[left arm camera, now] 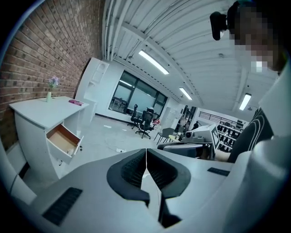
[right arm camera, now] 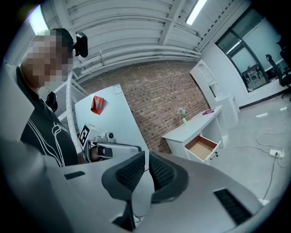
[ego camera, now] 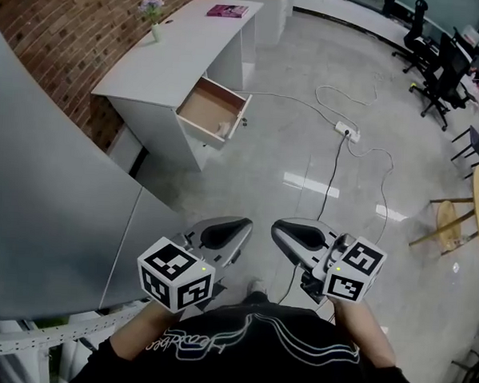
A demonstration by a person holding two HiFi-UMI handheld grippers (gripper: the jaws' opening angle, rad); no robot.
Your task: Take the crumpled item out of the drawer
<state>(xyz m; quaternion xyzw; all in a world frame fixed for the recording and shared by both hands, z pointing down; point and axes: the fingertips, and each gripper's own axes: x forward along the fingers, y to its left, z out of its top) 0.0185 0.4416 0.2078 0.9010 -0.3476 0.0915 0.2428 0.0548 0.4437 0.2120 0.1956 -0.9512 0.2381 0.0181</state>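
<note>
Stands well back from a white desk [ego camera: 162, 54] against the brick wall [ego camera: 72, 26], its drawer [ego camera: 214, 112] pulled open. Holds the left gripper [ego camera: 236, 226] and right gripper [ego camera: 285, 229] low, side by side, jaws closed on nothing. Sees the small pale crumpled item [ego camera: 223, 130] in the drawer's front corner.

The head view is looking steeply down, the open drawer [ego camera: 212, 111] far off at eleven o'clock; both gripper views are sharing it.
</note>
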